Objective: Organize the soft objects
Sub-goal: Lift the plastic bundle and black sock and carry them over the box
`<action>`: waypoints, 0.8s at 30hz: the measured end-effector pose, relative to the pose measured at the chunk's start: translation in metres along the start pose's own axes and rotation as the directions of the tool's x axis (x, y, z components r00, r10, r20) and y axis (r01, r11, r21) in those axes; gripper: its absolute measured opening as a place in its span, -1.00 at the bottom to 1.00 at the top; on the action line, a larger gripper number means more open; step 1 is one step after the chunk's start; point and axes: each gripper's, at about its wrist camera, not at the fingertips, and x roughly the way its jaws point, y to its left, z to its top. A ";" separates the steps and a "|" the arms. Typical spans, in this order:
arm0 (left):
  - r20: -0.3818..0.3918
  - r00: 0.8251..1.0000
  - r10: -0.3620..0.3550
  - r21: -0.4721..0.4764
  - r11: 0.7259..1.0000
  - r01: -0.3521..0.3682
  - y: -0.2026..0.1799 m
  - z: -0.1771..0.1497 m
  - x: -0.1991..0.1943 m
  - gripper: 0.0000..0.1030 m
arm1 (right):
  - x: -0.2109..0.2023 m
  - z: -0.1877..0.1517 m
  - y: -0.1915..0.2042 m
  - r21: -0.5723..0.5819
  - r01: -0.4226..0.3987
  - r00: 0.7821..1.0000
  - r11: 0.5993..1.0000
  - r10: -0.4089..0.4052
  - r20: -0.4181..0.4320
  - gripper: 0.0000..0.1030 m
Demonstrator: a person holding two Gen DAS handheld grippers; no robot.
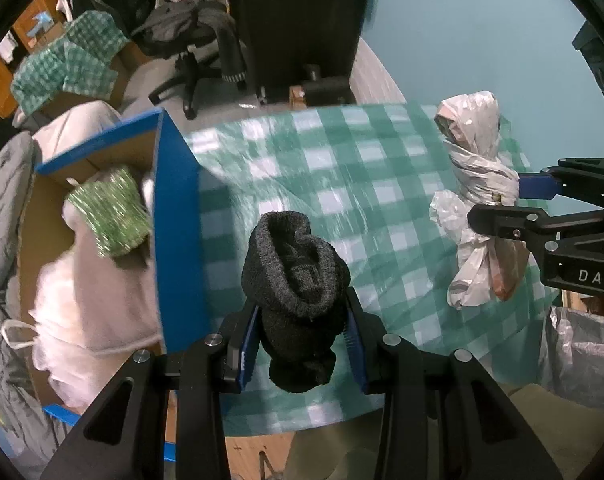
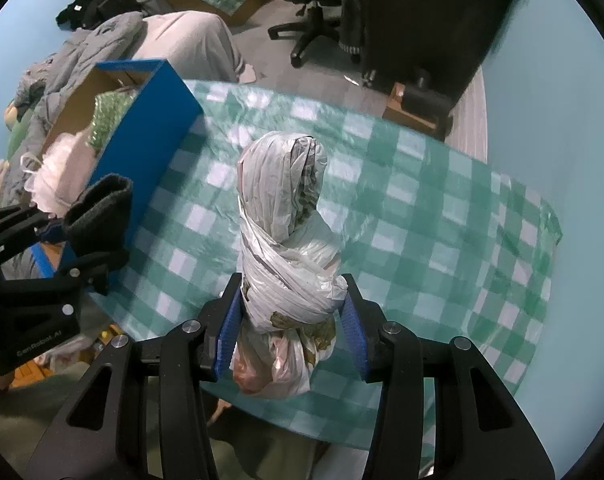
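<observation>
A dark grey rolled sock (image 1: 297, 280), cuff uppermost, is clamped upright above the checked cloth (image 1: 342, 184), just beside the blue box (image 1: 177, 232). A twisted white plastic-bag bundle (image 2: 285, 240) is gripped upright, farther from that box.

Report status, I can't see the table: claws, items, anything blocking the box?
Left claw shut on dark grey knitted sock. Right claw shut on twisted white plastic bag bundle. Blue-sided cardboard box part full; path looks unobstructed.

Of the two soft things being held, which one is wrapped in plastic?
The twisted white plastic-bag bundle in the right gripper; the left gripper holds a dark grey knitted sock roll.
</observation>
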 end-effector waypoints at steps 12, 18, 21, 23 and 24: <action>0.051 0.998 0.023 -0.022 1.000 -0.022 0.031 0.015 -0.031 -0.26 | -0.026 0.040 0.027 -0.049 -0.026 0.998 0.998 0.029 0.055 -0.12; 0.077 0.996 0.037 -0.055 0.998 -0.033 0.052 0.020 -0.044 -0.26 | -0.030 0.059 0.047 -0.096 -0.033 0.997 0.995 0.040 0.072 -0.12; 0.078 0.996 0.048 -0.079 0.996 -0.042 0.068 0.020 -0.045 -0.26 | -0.030 0.069 0.058 -0.120 -0.042 0.995 0.992 0.053 0.082 -0.12; 0.080 0.995 0.056 -0.093 0.994 -0.049 0.077 0.019 -0.047 -0.26 | -0.029 0.076 0.066 -0.138 -0.048 0.994 0.989 0.060 0.088 -0.12; 0.082 0.995 0.058 -0.099 0.994 -0.050 0.081 0.018 -0.048 -0.26 | -0.028 0.079 0.070 -0.145 -0.051 0.994 0.988 0.065 0.089 -0.12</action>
